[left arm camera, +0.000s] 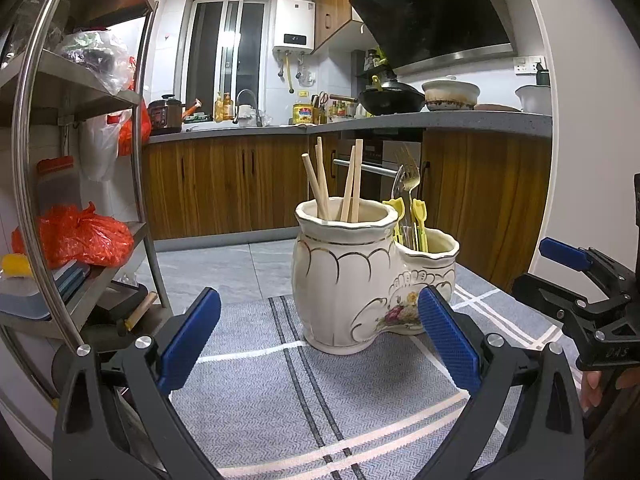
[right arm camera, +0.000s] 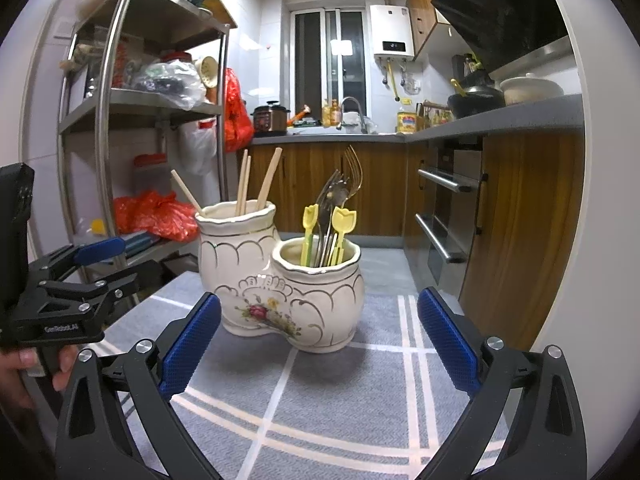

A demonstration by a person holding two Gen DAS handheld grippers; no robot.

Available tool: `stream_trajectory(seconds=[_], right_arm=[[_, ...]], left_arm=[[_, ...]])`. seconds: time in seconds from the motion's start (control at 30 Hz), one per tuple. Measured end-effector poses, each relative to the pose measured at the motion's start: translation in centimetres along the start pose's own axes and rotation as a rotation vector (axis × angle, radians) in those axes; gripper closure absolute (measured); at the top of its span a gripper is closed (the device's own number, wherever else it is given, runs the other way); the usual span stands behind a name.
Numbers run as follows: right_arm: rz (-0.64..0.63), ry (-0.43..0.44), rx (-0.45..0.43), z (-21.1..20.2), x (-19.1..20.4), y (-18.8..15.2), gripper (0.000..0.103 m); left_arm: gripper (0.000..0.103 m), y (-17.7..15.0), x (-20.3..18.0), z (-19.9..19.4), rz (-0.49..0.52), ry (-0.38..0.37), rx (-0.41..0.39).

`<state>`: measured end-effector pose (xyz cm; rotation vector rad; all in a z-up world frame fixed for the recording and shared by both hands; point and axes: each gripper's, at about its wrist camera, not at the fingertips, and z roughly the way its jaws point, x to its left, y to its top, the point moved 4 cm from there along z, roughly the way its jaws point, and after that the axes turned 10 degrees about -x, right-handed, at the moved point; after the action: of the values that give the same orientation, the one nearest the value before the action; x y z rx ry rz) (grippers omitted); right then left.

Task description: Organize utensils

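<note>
The right gripper (right arm camera: 319, 344) was wide open and empty. The upright forks (right arm camera: 336, 216) stood just above it, mid-frame, nearer than the left gripper (left arm camera: 319, 344), also open.

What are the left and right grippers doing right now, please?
Left gripper: open, holding nothing.
Right gripper: open, holding nothing; the ceramic holder stands beyond its fingertips.

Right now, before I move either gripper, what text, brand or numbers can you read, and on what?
"GenRobot.AI": on the left gripper body, seen from the right wrist.
"21": on the water heater display.
Marking on the right gripper body: too blurred to read.
Oil bottle label: too small.
Cooker panel: unreadable.
</note>
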<state>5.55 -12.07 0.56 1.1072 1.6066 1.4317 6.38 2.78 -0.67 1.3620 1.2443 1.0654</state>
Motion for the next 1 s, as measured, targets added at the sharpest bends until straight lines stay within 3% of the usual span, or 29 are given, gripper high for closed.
stream_trajectory(seconds=[1.0], right_arm=[[-0.003,0.000,-0.002,0.00,-0.01,0.00,0.005]], left_arm=[[0.006,-0.15,-0.35,-0.22,0.020,0.014,-0.013]])
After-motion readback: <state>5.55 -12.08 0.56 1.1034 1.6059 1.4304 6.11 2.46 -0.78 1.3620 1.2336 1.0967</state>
